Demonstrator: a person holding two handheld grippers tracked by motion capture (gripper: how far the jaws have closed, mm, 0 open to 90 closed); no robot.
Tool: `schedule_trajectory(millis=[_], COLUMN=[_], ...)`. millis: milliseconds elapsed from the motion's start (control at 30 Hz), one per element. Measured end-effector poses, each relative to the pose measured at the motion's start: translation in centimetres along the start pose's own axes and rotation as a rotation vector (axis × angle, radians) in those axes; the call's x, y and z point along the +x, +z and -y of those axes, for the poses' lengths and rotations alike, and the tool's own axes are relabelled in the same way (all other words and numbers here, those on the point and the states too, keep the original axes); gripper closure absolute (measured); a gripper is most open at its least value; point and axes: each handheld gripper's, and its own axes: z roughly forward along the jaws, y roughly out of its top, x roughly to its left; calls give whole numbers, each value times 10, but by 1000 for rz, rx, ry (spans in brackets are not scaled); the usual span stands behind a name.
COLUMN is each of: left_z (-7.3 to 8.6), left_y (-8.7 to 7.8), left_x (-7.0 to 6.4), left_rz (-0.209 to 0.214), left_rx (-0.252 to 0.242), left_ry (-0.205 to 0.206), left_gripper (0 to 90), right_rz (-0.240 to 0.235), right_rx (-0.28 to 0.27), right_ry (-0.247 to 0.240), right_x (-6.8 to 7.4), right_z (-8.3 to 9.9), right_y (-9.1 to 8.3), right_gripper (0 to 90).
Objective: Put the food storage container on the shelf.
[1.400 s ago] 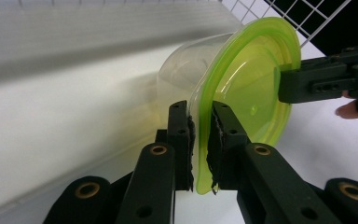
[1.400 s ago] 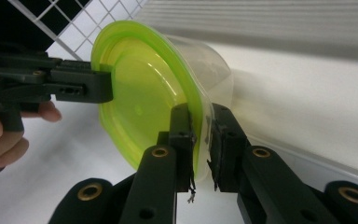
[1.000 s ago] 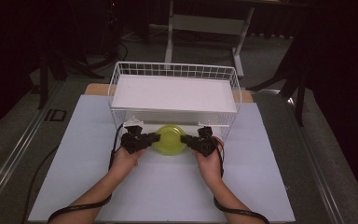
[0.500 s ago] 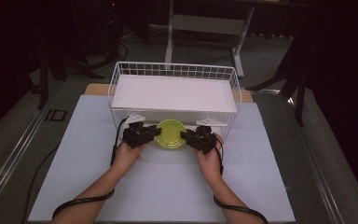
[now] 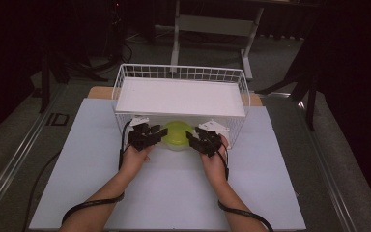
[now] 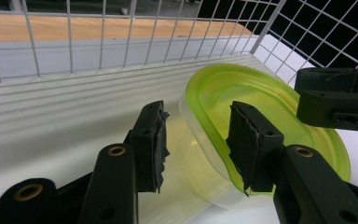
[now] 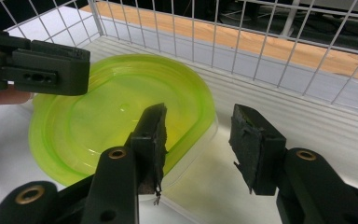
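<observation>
While the person's forearms reach in from the near edge of the white-covered tabletop (image 5: 77, 159), the left claw (image 5: 163, 132) sits at the left side of a round, clear plastic container with a lime-green lid (image 5: 178, 133). In the left gripper view the container (image 6: 261, 116) lies tilted, its lid facing up and toward the far side, and the left claw (image 6: 196, 140) straddles its near rim: one black pad rests against the clear wall outside, the other stands over the green lid. The jaws are moderately apart, closing round the rim; whether both pads press it I cannot tell.

At the middle, the container rests on the tabletop at the open front of a white wire basket (image 5: 125, 77), below the white shelf board (image 5: 181, 96) that lies across the basket.

To the right, the right claw (image 5: 189, 137) meets the container's other side. In the right gripper view its jaws stand wide: the right claw (image 7: 198, 140) has one pad over the edge of the green lid (image 7: 116, 112), the other clear of it above the ribbed white floor. The left claw (image 7: 51, 65) shows across the lid.
</observation>
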Motion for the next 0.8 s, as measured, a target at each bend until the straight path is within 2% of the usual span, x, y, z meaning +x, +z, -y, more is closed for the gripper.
schedule_trajectory(millis=[33, 200, 300, 367, 400, 467, 500, 567, 633, 733, 767, 800], left_z=[0, 0, 3, 5, 6, 8, 9, 12, 14, 18, 20, 20], left_y=[-1, -12, -21, -27, -30, -36, -40, -49, -56, -67, -71, -71], left_x=[-1, -6, -8, -10, -11, -14, -15, -19, -21, -24, -23, -23], left_rz=[8, 28, 35, 34, 39, 42, 44, 48, 52, 64, 94, 94], left_rx=[-6, -23, -16, -6, -9, -8, -5, -2, -4, -11, -8, -8], left_ry=[-13, 11, 6, 33, 32, 45, 58, 85, 95, 85, 95, 95], left_gripper=[568, 549, 549, 549, 549, 543, 513, 509, 508, 429, 392, 335], right_rz=[-2, -35, -57, -74, -81, -87, -93, -105, -134, -140, -142, -135], right_rx=[-3, -17, -21, -19, -18, -12, -11, -6, -1, 4, 6, 7], right_ry=[-7, -1, 9, 28, 30, 27, 25, 19, 25, 19, 14, 12], right_x=[1, 5, 9, 12, 13, 16, 17, 20, 21, 25, 26, 27], right_z=[0, -4, -3, 0, 1, 3, 5, 6, 7, 10, 11, 12], right_y=[0, -10, -17, -21, -23, -27, -29, -33, -37, -41, -42, -43], right_gripper=[533, 514, 516, 517, 518, 525, 526, 527, 523, 511, 511, 510])
